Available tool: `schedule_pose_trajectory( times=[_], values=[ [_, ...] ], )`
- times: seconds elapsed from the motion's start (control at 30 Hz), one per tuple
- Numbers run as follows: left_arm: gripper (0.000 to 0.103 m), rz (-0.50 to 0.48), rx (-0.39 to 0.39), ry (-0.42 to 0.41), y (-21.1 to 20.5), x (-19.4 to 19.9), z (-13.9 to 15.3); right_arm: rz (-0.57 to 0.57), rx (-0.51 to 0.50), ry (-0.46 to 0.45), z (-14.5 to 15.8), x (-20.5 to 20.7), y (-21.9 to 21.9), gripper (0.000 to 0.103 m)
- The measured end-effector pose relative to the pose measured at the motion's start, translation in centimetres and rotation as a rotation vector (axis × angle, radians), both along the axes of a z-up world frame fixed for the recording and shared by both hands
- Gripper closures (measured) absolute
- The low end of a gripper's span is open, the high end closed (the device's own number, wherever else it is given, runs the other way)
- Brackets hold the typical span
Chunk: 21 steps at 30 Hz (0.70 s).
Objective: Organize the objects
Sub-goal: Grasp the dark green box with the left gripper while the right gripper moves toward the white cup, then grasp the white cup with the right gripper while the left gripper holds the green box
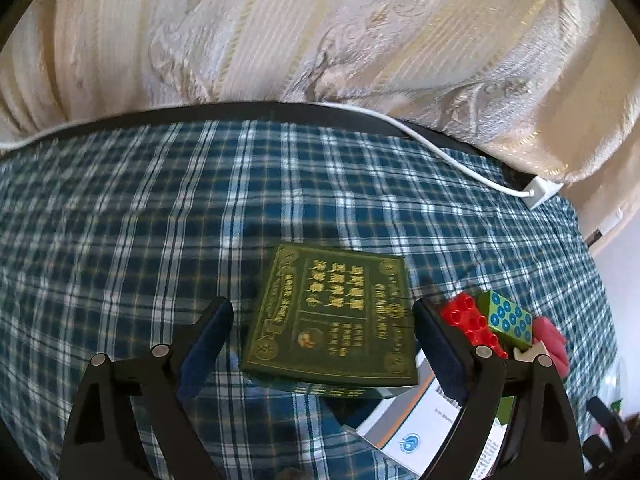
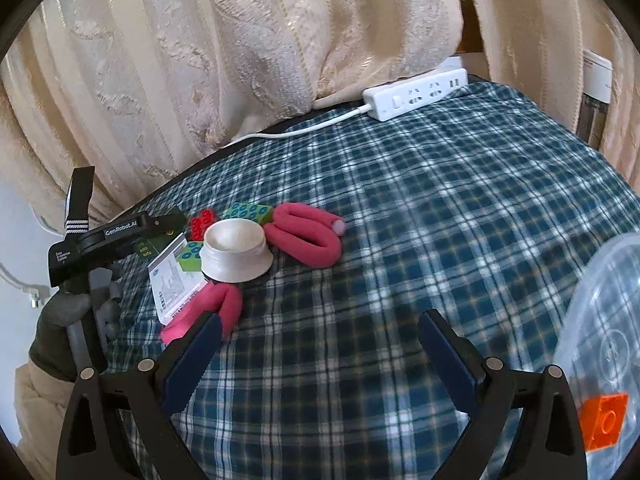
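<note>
Between the wide-spread pads of the left gripper (image 1: 322, 344): flat dark-green box with gold lettering (image 1: 332, 316), not pressed by either pad, its near corner propped on a white printed carton (image 1: 424, 428). Probably framed for a pick. At three o'clock of it: red studded brick (image 1: 472, 326), green block with blue circles (image 1: 508, 318).

Between the equally wide pads of the right gripper (image 2: 320, 348): only blue plaid cloth (image 2: 400, 200). Toward ten o'clock: pink foam loop (image 2: 208, 312), white round bowl (image 2: 236, 250), longer pink foam roll (image 2: 308, 236). At four o'clock: clear plastic container (image 2: 608, 320) holding an orange brick (image 2: 606, 422), likely the bin. At one o'clock, far edge: white power strip (image 2: 416, 94).
</note>
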<state>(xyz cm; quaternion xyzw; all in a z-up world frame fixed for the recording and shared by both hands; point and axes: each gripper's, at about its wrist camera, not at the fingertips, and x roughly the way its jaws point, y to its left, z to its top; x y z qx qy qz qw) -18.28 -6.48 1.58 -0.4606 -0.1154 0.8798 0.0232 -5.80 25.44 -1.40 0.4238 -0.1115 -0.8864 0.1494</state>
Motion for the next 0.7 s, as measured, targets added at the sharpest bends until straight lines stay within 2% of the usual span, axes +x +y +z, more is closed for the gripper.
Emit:
schedule_pose_trajectory(
  times=[0.2,0.27,0.4,0.57,0.7],
  values=[
    [0.014,0.015,-0.014,0.001,-0.2,0.1,-0.2,0.011,0.006,0.013,0.1,-1.5,-1.1,0.003],
    [0.018,0.015,-0.034,0.002,-0.1,0.1,-0.2,0.019,0.006,0.019,0.3,-2.0,-1.6,0.003],
    [0.033,0.025,-0.051,0.007,-0.1,0.2,-0.1,0.052,0.013,0.043,0.8,-2.6,-2.9,0.003],
    [0.033,0.028,-0.051,0.009,-0.2,0.4,-0.1,0.098,0.026,0.058,1.3,-3.1,-4.7,0.004],
    [0.033,0.024,-0.075,0.024,0.0,0.7,0.3,0.139,0.047,0.059,1.5,-3.5,-6.2,0.013]
  ],
)
